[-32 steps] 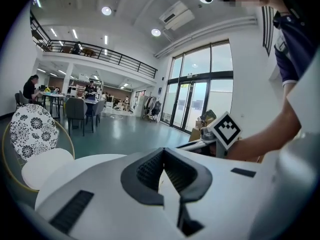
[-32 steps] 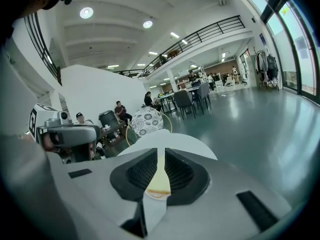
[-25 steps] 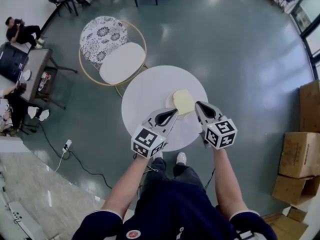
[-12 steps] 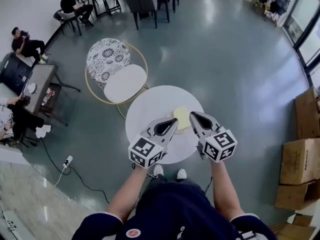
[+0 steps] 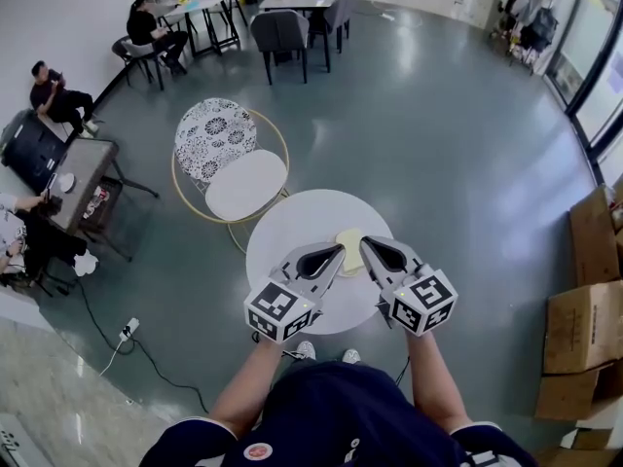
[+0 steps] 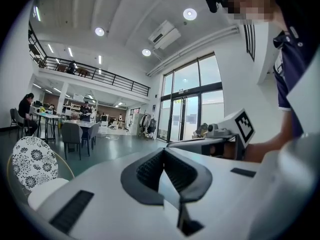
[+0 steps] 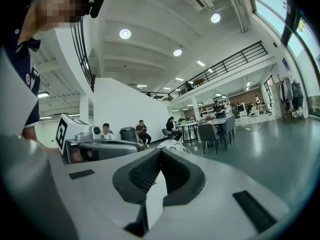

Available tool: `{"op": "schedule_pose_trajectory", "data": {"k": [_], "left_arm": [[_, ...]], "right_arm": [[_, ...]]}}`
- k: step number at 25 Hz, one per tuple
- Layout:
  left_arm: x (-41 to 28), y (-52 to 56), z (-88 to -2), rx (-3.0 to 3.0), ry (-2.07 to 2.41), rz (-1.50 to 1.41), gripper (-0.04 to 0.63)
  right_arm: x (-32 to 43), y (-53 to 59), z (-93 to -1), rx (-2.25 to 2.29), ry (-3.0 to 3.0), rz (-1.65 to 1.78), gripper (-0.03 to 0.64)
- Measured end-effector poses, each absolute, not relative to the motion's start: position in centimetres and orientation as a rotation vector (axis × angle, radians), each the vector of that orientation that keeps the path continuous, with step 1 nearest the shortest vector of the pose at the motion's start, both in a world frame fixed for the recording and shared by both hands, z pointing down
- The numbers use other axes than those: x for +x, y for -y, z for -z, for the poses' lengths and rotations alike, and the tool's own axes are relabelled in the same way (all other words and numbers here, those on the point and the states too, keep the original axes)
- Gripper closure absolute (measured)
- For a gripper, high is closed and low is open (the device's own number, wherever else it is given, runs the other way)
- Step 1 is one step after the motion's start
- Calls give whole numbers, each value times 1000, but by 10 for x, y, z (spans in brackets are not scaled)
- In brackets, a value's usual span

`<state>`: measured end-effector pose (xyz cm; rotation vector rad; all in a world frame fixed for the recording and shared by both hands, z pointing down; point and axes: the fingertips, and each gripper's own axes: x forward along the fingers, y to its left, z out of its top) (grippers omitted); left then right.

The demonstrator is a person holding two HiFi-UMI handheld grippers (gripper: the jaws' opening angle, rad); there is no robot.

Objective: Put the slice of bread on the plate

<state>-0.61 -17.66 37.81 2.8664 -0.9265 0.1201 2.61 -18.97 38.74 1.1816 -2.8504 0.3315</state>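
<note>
The pale yellow slice of bread (image 5: 348, 237) lies on the round white table (image 5: 292, 232), far below the grippers. Both grippers' tips partly cover it. A white plate under it cannot be made out against the white top. My left gripper (image 5: 340, 249) and right gripper (image 5: 364, 242) are held side by side high over the table's near half, pointing nearly level. The left gripper view shows its jaws (image 6: 163, 152) met at the tips with nothing between them. The right gripper's jaws (image 7: 160, 153) are likewise shut and empty.
A round chair (image 5: 232, 161) with a patterned back and white seat stands just beyond the table on the left. Cardboard boxes (image 5: 582, 305) are stacked at the right. People sit at desks at the far left (image 5: 51, 90), and a cable with a power strip (image 5: 128, 329) lies on the floor.
Both grippers have risen well above the table, which now looks smaller. The bread stayed on the table. The view has tilted up and shows more of the room.
</note>
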Motion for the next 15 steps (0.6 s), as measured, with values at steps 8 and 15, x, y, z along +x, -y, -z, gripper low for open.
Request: {"op": "schedule_pose_trajectory", "data": {"k": [8, 15], "left_arm": [[-13, 172, -369, 2873, 950, -115, 591], [-14, 167, -364, 2882, 952, -107, 591]], "right_arm": [[25, 182, -369, 1182, 2869, -264, 611], [25, 179, -363, 1189, 2873, -250, 611]]}}
